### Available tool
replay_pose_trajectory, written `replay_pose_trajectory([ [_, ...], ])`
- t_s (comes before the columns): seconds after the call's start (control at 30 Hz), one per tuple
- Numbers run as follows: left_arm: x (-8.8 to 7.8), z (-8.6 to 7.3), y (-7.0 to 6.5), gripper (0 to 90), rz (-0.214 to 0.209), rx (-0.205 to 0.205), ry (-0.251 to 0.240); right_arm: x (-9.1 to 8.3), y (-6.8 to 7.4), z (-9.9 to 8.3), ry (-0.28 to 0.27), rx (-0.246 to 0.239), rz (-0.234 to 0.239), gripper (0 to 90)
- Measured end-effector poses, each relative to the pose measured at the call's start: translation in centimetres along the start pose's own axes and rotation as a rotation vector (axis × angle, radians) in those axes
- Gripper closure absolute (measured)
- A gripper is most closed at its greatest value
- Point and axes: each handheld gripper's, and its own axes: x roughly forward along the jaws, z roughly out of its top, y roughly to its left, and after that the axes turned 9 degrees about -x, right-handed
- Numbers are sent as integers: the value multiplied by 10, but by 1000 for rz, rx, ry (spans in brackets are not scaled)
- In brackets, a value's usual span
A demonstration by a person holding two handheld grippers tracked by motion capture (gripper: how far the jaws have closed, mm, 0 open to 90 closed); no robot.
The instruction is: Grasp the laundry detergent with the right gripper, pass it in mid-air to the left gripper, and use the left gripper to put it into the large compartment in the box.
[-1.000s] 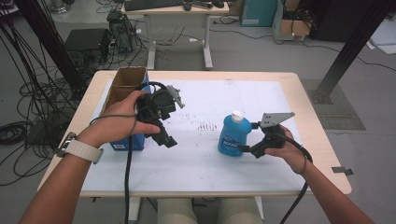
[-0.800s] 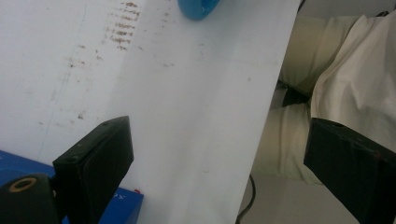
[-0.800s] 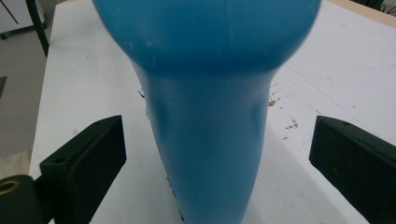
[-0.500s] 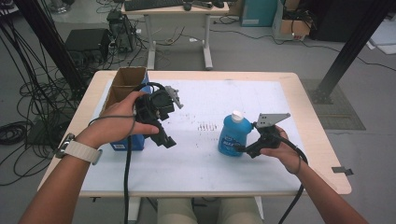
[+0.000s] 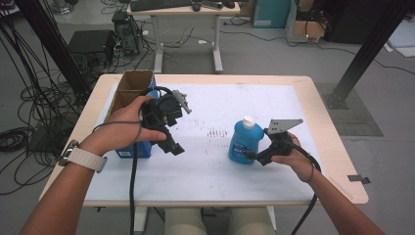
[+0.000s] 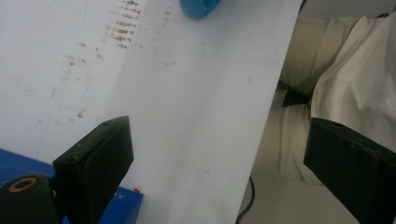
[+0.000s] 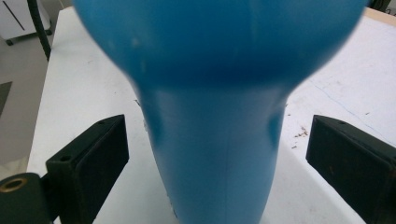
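I have the right gripper (image 5: 254, 157) brought up against the blue bottle (image 5: 244, 142), which stands upright on the white table mat (image 5: 274, 103), right of centre, with its white cap (image 5: 248, 120) on top. In the right gripper view the bottle's narrow waist (image 7: 215, 154) sits between my 2 jaws, and both jaws stand wide apart with a clear gap on each side, so nothing is clamped.

My left gripper (image 5: 169, 142) is held above the mat's left part, well apart from the bottle, just beside the blue box (image 5: 128, 151) at the cardboard box (image 5: 128, 88). Its 2 jaws are spread wide too and hold nothing; in the left gripper view I see bare mat between them, a corner of the blue box (image 6: 122, 207) near the left jaw, and the bottle's base (image 6: 200, 7) at the top edge. A patch of brown specks (image 5: 218, 132) marks the mat left of the bottle.
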Motion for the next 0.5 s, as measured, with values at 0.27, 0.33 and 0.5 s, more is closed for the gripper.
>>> replay_pose_trajectory([
  [0.27, 0, 0, 0, 85, -1, 1, -2, 1, 0, 0, 1, 1, 2, 59],
  [0.33, 0, 0, 0, 85, -2, 2, -1, 1, 0, 0, 0, 2, 1, 59],
  [0.5, 0, -1, 1, 85, -1, 0, -2, 2, 0, 0, -4, 4, 0, 63],
])
